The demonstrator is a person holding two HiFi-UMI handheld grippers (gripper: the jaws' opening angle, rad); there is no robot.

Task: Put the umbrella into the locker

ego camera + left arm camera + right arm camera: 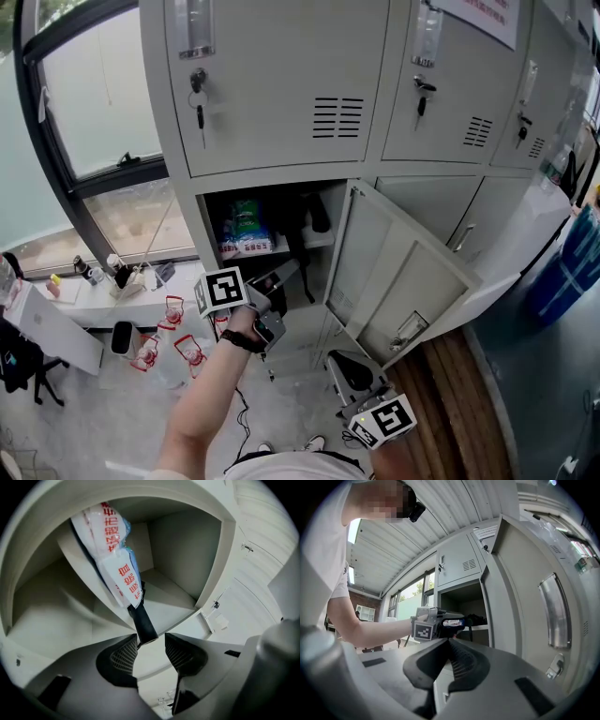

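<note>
1. Umbrella [121, 569] lies inside the open locker [208, 246] - white cover with red print. Its black handle [144, 627] points out toward the near side.
2. Left tool [152, 641] is held level at the locker's mouth with its jaws apart. The handle's end sits between their tips, right beside one pad with a clear gap to the other, so nothing is squeezing it.
3. Right tool [450, 644] waits low on the right, close to the person. Its jaws are closed together with nothing between them.
4. Locker door [398, 272] stands swung wide to the right, and the right tool sits just below its near edge.
5. Keys [199, 94] hang in the locks of the shut lockers above.
6. Clear bottles with red labels [173, 323] stand on the floor, left of the left forearm - well apart from the umbrella.
</note>
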